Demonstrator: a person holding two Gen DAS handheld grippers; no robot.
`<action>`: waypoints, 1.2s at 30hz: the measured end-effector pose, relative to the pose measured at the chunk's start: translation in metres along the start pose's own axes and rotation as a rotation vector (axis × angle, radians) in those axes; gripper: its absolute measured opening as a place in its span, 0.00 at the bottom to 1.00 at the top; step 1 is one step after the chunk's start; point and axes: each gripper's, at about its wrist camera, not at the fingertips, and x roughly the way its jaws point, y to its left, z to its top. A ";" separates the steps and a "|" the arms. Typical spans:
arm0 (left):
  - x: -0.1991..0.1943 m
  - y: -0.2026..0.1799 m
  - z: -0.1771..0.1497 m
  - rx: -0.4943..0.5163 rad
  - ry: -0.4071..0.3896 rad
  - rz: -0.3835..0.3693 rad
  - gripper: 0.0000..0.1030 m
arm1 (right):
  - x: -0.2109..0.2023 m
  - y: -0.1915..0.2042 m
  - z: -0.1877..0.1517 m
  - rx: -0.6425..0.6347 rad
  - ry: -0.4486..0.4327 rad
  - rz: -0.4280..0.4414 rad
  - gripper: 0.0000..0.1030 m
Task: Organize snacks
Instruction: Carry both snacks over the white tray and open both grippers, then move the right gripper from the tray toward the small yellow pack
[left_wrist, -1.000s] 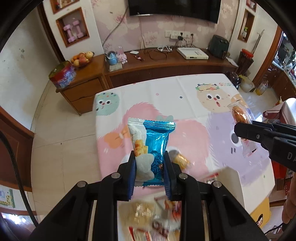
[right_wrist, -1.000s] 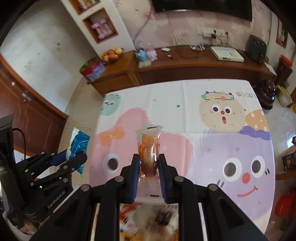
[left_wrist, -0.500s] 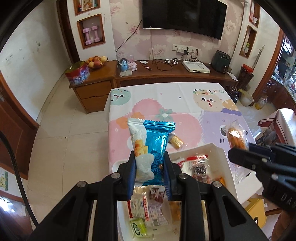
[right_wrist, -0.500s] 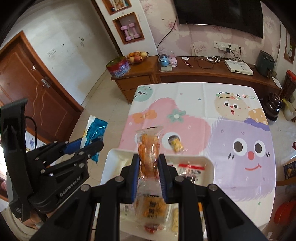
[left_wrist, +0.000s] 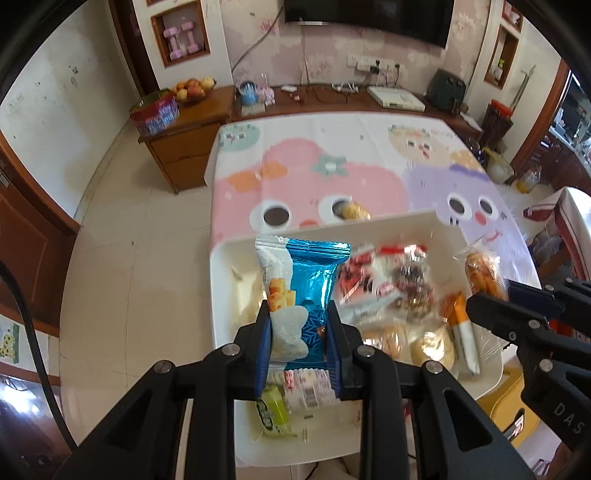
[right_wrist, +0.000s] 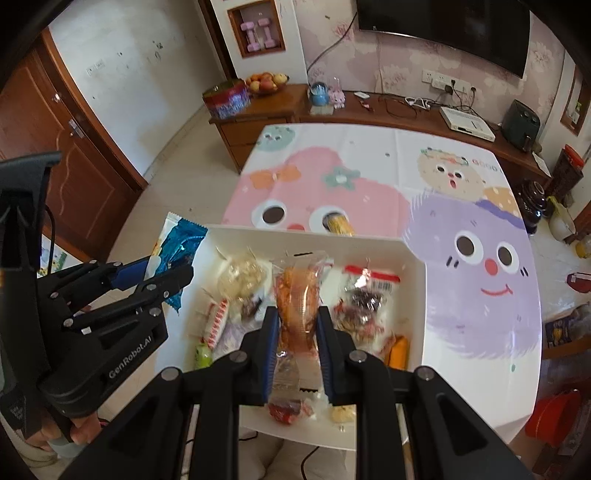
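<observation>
Cartoon tablecloth (right_wrist: 369, 177), wooden sideboard (right_wrist: 369, 110), possibly tiled floor (left_wrist: 122, 229)

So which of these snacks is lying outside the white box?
The small yellow-wrapped snack on the tablecloth, just beyond the white box; the others are inside or held.

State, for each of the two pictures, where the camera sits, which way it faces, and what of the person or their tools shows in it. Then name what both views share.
Left wrist view: sits on the left gripper, faces steeply down at the white tray; shows that gripper clamping a blue snack packet, plus the right gripper at right.
Right wrist view: sits on the right gripper, faces down at the tray; shows it clamping an orange snack packet, plus the left gripper and a hand at left.
Shared: tray, cartoon tablecloth, both packets, sideboard.
</observation>
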 end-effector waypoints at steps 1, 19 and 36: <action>0.004 0.000 -0.001 0.000 0.013 -0.001 0.23 | 0.003 -0.001 -0.002 0.003 0.012 0.002 0.20; 0.035 -0.006 -0.009 0.012 0.140 0.000 0.45 | 0.026 0.003 -0.008 -0.004 0.086 -0.012 0.21; 0.036 0.018 -0.011 -0.046 0.138 0.027 0.89 | 0.038 0.008 -0.006 0.028 0.126 -0.005 0.44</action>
